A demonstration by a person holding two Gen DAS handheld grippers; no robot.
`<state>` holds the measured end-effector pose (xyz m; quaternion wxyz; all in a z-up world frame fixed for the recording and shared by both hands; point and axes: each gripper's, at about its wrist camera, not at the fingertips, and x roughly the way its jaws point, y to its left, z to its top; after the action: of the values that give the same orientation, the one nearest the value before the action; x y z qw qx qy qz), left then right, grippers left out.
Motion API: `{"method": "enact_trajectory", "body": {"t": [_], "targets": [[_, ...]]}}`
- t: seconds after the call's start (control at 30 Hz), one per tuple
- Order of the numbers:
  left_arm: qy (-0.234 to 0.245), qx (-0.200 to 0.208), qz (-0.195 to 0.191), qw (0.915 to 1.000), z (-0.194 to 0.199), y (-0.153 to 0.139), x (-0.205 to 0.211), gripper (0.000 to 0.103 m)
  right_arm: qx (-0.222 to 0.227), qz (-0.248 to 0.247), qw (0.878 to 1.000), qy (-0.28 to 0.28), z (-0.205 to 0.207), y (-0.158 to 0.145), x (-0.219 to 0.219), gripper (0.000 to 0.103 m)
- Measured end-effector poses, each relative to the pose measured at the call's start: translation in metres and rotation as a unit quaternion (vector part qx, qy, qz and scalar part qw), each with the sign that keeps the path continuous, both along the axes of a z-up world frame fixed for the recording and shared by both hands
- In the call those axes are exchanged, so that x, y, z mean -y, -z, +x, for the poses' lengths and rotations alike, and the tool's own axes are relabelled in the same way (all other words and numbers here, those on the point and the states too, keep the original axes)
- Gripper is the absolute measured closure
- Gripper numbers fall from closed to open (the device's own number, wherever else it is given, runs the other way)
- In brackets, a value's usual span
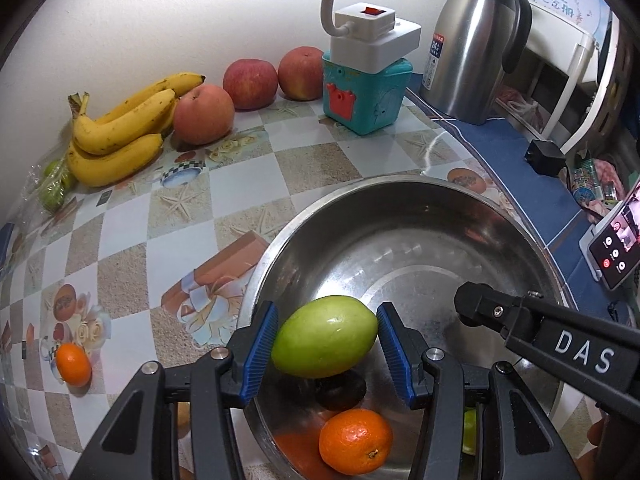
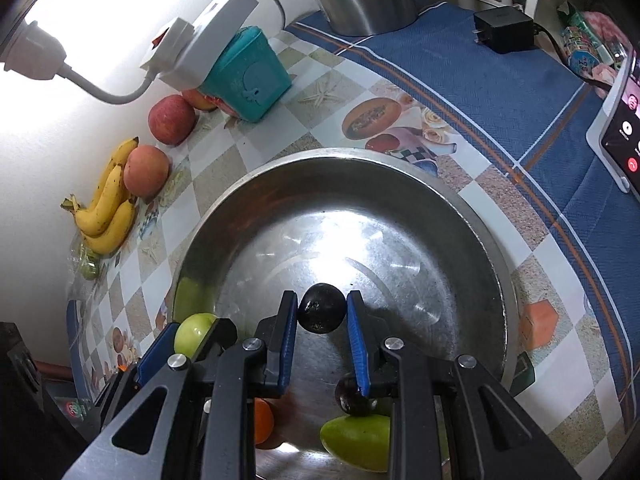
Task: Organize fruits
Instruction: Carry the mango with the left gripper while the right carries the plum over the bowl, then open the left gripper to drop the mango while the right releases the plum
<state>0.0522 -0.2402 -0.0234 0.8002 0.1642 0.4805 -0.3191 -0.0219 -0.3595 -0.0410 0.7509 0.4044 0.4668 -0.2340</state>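
While my left gripper [image 1: 327, 354] is clamping the smooth oval green fruit [image 1: 325, 336] between its blue ribbed pads [image 1: 262, 350], low in the middle of the left wrist view, my right gripper [image 2: 322, 322] is pinching a small round dark fruit [image 2: 321, 308] at the centre of the right wrist view, its jaws standing narrow around it. Both are hanging over the wide round stainless steel basin [image 1: 400, 184].

I am judging the green fruit as firm, waxy and apt to slip, so I am holding it across its middle, where it is broadest. The dark fruit looks soft-skinned and light; I am taking it across its widest part and I am thinking that a hard squeeze could bruise it.

The basin is already holding a round orange mandarin [image 1: 355, 440] at the bottom of the left view, and in the right view a second green fruit [image 2: 356, 442] and another dark round fruit [image 2: 352, 396] low under my right jaws. Most of its shiny floor is lying bare.

Outward on the patterned checked tablecloth [image 1: 132, 240], a loose mandarin [image 1: 73, 364] is sitting at lower left, a bunch of yellow bananas [image 1: 120, 136] at upper left, and three red apples [image 1: 250, 83] beside them along the wall, not yet gathered.
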Motion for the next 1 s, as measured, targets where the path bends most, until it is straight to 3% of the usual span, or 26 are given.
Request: {"method": "enact_trajectory", "body": {"t": [0.47, 0.7, 1.0], "targets": [[0.005, 0.004, 0.003, 1.0000, -0.001, -0.002, 0.003, 0.047, -0.011, -0.006, 1.000, -0.010, 0.005, 0.001, -0.003, 0.077], [0.010, 0.013, -0.005, 0.9999, -0.003, -0.015, 0.003, 0.041, -0.011, -0.011, 1.000, -0.008, 0.003, -0.004, -0.001, 0.070], [-0.019, 0.006, -0.001, 0.9998, 0.006, -0.031, -0.012, 0.041, 0.003, -0.036, 0.999, -0.006, -0.005, -0.030, -0.002, 0.071]]}}
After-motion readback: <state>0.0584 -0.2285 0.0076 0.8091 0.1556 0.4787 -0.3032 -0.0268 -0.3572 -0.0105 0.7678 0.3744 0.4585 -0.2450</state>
